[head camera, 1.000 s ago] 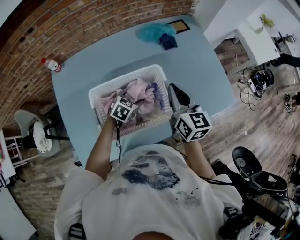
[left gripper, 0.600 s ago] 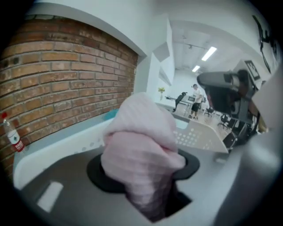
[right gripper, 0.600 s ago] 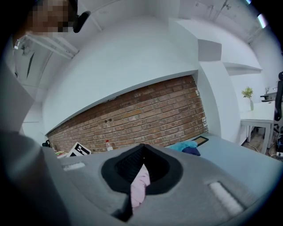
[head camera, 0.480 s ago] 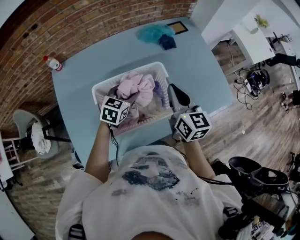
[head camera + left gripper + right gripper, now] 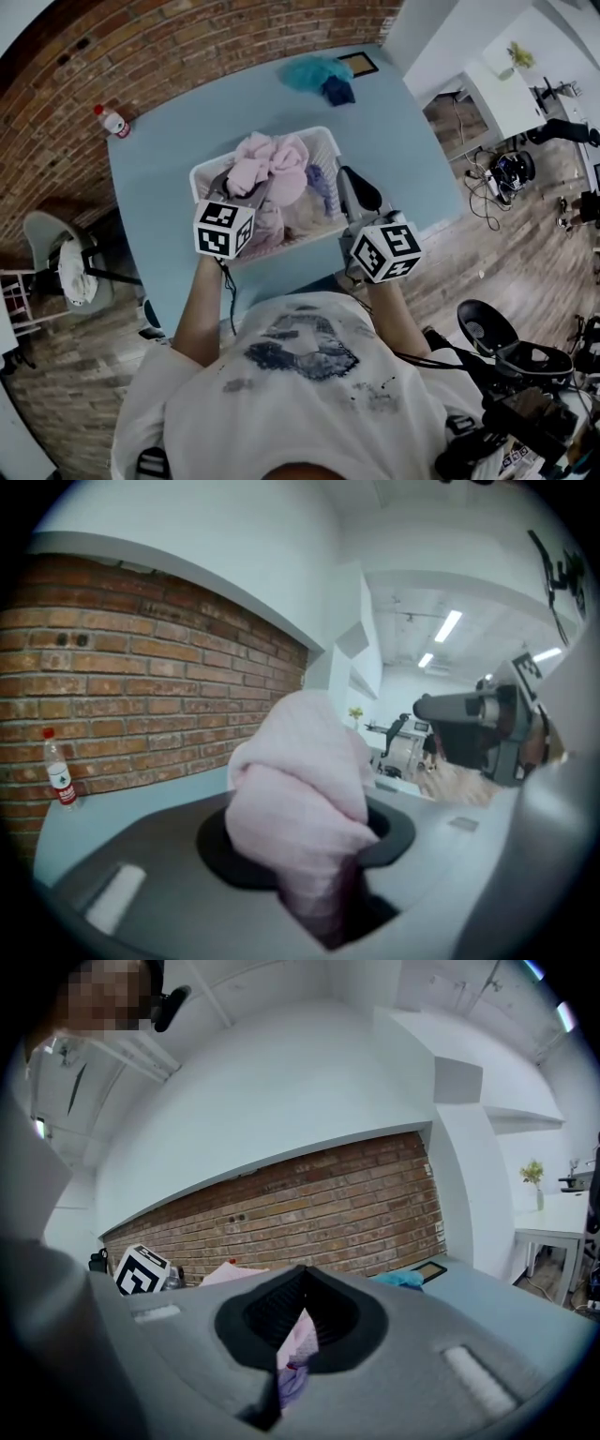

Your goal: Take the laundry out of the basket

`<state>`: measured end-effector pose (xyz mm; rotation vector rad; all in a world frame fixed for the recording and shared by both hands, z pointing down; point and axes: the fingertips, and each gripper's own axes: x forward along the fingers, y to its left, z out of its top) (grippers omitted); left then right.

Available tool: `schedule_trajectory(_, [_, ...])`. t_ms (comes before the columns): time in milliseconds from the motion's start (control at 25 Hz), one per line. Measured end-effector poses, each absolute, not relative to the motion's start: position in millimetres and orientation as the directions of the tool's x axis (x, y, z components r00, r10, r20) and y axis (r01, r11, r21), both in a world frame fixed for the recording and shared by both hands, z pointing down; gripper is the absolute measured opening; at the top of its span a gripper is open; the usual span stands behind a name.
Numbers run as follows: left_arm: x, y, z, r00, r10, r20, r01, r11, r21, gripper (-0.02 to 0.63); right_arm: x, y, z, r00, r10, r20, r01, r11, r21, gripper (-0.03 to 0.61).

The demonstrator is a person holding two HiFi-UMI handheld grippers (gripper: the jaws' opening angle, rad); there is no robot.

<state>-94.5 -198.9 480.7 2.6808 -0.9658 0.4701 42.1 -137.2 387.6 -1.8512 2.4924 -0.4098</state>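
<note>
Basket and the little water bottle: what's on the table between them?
Nothing. In the head view, the blue table is bare between the white basket and the water bottle.

A brick wall (image 5: pixel 187 47) runs behind the light-blue bench (image 5: pixel 150 187) and meets a white wall (image 5: pixel 422 23) at the right. The floor (image 5: pixel 506 253) is wood planks. A white chair (image 5: pixel 56 258) stands at the left and a black chair (image 5: pixel 492 328) at the right. Strip lights (image 5: pixel 448 625) glow overhead.

Legible text: none. Red label on bottle (image 5: pixel 61 778), left of left gripper (image 5: pixel 323 897): too small to read. Its marker cube (image 5: pixel 223 228): patterns only.
</note>
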Motion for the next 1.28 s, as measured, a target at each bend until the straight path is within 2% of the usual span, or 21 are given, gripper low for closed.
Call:
schedule_trajectory(240, [-90.7,-203.6,415.6,0.715,-0.655,0.246,-0.692,-0.712,0.117,0.176,60.2,-151.5,377.8,-0.349,-0.931,0.109,-0.922,0.320,-0.219,-0.003])
schedule_trajectory(520, [-54.1,-208.4,369.1,0.639,-0.733,0.234,-0.760,-0.648,0.046,0.176,105.9,-175.0,359.3,-0.447,-0.893,0.060,-0.879,0.425,-0.218,-0.003])
schedule_trajectory(720, [-19.8,-211.4,353.6,0.594,-0.776,0.213,-0.801,-0.596,0.063,0.176,145.1,-187.0,349.6,-0.495,-0.868,0.034,-0.853,0.478,-0.211,-0.003])
schedule_trajectory(1280, [99.6,-215.0,304.4,0.620,-0.773,0.133,-0.777,-0.628,-0.029,0.170,252.6,-198.4,342.5,-0.493,-0.870,-0.009,-0.852,0.485,-0.200,-0.003])
